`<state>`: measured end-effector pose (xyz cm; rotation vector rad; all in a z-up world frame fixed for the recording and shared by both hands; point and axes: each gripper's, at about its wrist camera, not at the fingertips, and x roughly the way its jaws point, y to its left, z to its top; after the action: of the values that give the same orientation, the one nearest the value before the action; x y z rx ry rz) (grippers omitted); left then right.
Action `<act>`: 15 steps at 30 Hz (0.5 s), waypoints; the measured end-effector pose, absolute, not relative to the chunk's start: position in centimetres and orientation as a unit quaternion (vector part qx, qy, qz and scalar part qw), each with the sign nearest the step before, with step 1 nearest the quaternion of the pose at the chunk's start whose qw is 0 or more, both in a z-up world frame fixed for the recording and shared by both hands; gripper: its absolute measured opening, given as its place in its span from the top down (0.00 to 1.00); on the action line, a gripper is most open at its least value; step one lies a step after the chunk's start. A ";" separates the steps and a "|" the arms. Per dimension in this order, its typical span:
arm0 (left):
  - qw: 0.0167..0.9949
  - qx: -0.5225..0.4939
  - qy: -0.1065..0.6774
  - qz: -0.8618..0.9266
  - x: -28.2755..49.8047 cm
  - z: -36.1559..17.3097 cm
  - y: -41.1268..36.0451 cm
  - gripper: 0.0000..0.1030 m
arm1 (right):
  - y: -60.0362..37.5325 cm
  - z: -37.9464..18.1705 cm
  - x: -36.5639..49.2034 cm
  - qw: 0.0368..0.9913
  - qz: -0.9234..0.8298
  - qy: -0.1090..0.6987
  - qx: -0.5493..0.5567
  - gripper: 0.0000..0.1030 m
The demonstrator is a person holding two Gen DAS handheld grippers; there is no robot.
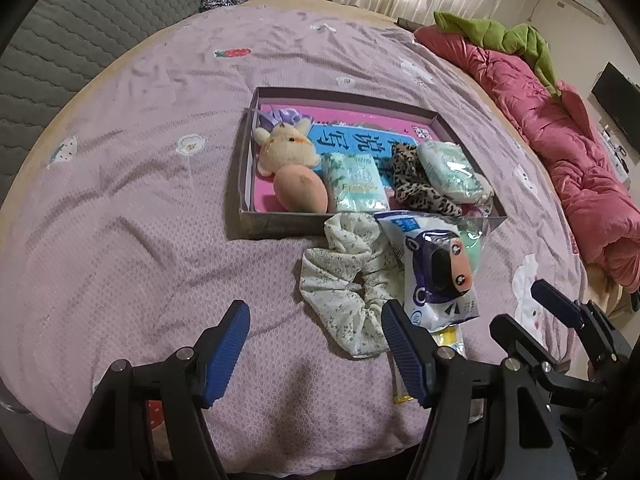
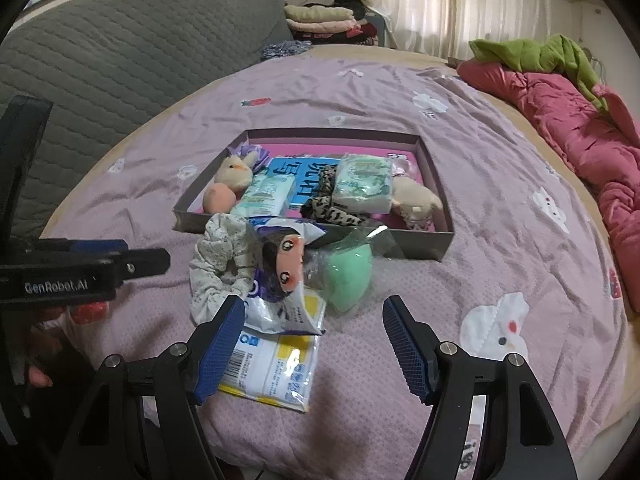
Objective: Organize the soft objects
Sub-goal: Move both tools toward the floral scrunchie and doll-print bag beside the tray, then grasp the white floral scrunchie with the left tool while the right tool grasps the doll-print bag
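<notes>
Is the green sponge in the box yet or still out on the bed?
Still out. The green sponge lies in clear wrap on the bedspread, in front of the box wall.

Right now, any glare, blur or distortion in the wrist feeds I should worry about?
Left wrist: strong fisheye bend, dark corner vignette, sharp focus; a small glare spot on the wrapped tissue pack. Right wrist: same bend; glare on the clear wrap around the green sponge, curtains blown out, no motion blur.

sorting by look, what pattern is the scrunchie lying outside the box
Cream with a small dark floral print; the scrunchie shows best in the left wrist view.
</notes>
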<state>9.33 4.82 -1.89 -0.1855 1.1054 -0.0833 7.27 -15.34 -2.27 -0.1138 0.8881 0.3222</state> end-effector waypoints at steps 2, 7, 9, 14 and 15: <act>0.844 -0.090 0.528 -0.040 9.5 -2.3 4.8 0.34 | -15.0 -2.5 7.5 0.888 0.158 0.429 -0.056 0.29; 0.838 -0.090 0.537 -0.041 10.0 -3.3 4.8 0.34 | -14.4 -3.1 8.1 0.885 0.163 0.433 -0.058 0.29; 0.836 -0.091 0.540 -0.042 10.3 -3.7 4.8 0.34 | -14.2 -3.3 8.4 0.884 0.165 0.433 -0.057 0.29; 0.830 -0.093 0.548 -0.041 11.3 -4.7 4.8 0.34 | -14.0 -3.8 9.0 0.882 0.167 0.437 -0.059 0.29; 0.830 -0.094 0.549 -0.041 11.4 -4.8 4.8 0.34 | -13.9 -3.9 9.2 0.882 0.167 0.437 -0.060 0.29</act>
<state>11.45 4.81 -4.81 -0.1991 1.1650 -0.0876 9.15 -13.95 -3.91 -0.1249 0.9111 0.3478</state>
